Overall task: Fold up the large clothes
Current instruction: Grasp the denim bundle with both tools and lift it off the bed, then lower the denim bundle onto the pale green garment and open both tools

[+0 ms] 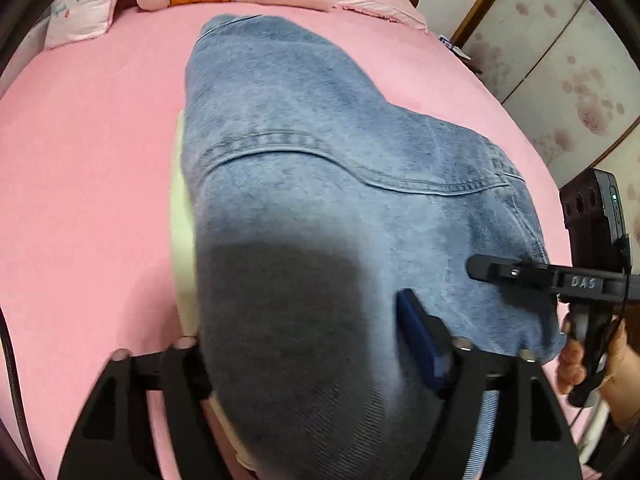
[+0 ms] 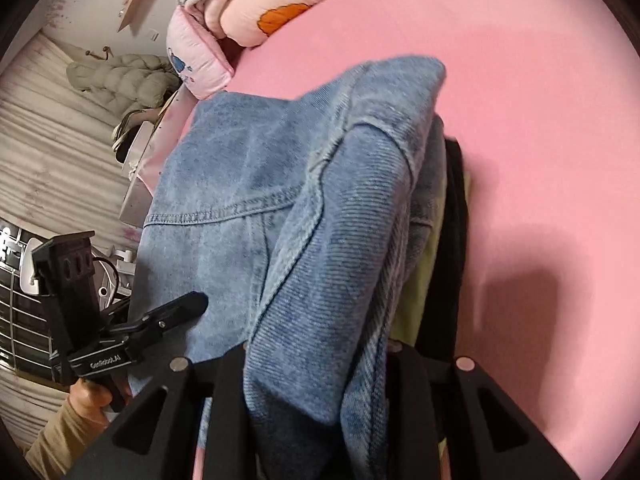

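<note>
Two grippers meet one denim jacket [image 1: 320,168] on the pink bed [image 1: 88,160]: left gripper [image 1: 320,344] spread around its 6 o'clock edge, right gripper [image 2: 320,364] pinching bunched denim. Fingertips hidden.

The white letters "DAS" stand on the black plastic bar of the right gripper [image 1: 552,276]. Small white letters on the black bar of the left gripper [image 2: 168,312] look like "GenRobot.AI", but they are blurry.
</note>
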Motion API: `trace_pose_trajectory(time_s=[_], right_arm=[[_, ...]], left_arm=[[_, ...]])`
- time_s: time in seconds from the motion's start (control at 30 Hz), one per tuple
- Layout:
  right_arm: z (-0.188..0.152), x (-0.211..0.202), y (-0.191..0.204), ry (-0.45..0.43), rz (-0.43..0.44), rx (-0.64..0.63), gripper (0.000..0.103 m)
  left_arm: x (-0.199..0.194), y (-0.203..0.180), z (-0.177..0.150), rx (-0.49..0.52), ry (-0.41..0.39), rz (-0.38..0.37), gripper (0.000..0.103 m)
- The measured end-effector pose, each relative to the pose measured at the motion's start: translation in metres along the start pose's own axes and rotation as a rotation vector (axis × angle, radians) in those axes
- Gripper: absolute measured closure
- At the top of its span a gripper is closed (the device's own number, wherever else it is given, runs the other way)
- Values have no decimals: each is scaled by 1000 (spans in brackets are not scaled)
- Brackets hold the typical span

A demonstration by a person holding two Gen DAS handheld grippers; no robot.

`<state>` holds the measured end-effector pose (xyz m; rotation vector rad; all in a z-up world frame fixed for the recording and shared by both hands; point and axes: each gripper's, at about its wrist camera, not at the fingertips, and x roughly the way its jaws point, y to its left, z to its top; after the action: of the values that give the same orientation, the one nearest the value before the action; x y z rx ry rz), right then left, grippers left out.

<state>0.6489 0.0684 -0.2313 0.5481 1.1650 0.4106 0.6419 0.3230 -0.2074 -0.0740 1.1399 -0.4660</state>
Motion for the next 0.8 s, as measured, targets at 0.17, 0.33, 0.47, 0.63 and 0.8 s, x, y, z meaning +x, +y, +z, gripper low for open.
trace_pose_trajectory(time_s=[0.17,0.33,0.47,0.63,0.8], right_arm=[[-5,7,5,16,9,-20,75],[-3,4,20,23,7,-71,76],[-8,1,12,21,-40,-75,68],[-15,-24,23,-26,-163,-158,51],[-34,-68,47,-132,-304,-353,50]], left_arm=[[-7,8,-3,-2,-22,-32,31],[-15,17,-10,-5,-22,-21,29],[-10,11,-5,-28,-44,50,12],[-31,-17,0,24,-93,208,11],[-74,-43,-9,56,-191,371,11]])
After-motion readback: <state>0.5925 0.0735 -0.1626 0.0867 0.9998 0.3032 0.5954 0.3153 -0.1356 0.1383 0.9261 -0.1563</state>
